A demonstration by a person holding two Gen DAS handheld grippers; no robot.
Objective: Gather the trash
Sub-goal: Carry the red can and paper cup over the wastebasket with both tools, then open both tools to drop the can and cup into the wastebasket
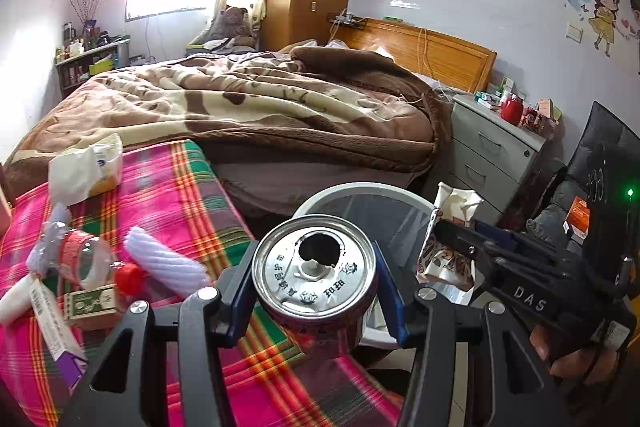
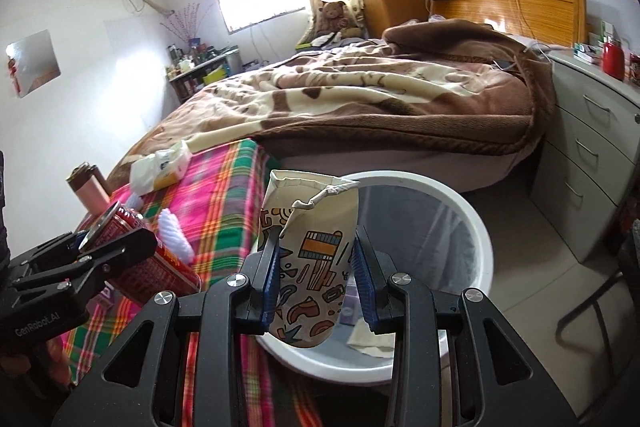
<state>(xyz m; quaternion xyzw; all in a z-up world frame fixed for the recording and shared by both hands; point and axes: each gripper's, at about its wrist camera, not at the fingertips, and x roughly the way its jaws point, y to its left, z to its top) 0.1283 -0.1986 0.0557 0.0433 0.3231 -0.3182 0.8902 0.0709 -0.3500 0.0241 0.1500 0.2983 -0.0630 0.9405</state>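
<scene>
My left gripper is shut on a red drink can, its opened silver top facing the camera, held at the edge of the plaid cloth just short of the white waste bin. My right gripper is shut on a crushed patterned paper cup, held upright over the near side of the bin. The cup and right gripper show at the right of the left wrist view. In the right wrist view the can and left gripper appear at the left.
On the plaid cloth lie a crumpled plastic bottle with a red cap, a white twisted piece, a small green box, a long carton and a white packet. A bed and grey drawers stand behind.
</scene>
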